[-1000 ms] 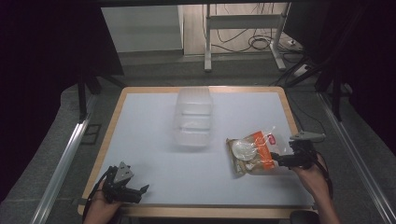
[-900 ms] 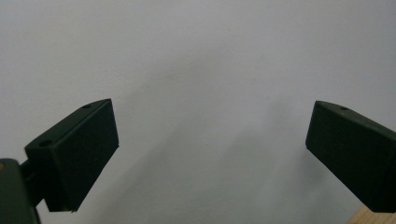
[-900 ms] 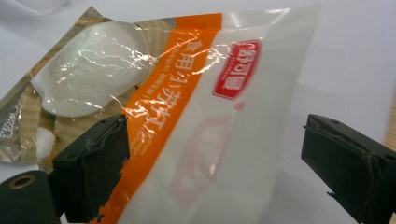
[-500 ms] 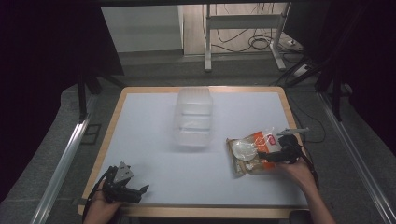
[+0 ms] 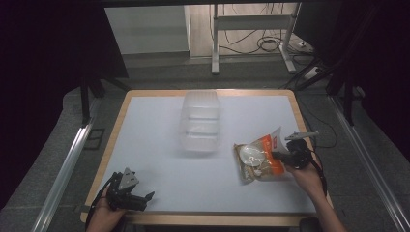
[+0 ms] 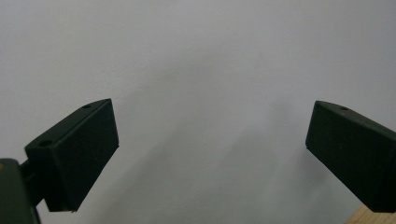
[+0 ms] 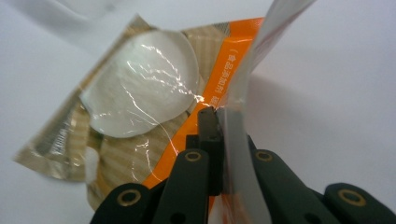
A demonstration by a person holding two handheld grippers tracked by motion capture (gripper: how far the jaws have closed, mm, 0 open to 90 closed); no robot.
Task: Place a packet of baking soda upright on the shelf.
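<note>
We see the right hand-held gripper (image 7: 223, 140) pinching the snack bag's (image 5: 258, 157) edge on the counter (image 5: 159, 121), while the left hand-held gripper (image 6: 210, 154) rests spread apart.

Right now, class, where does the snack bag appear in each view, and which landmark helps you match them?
High view: snack bag lies right of centre, its edge in the right gripper.
Left gripper view: not in it.
Right gripper view: bag at upper left, edge clamped between the jaws.
Shared landmark: white tabletop.
</note>
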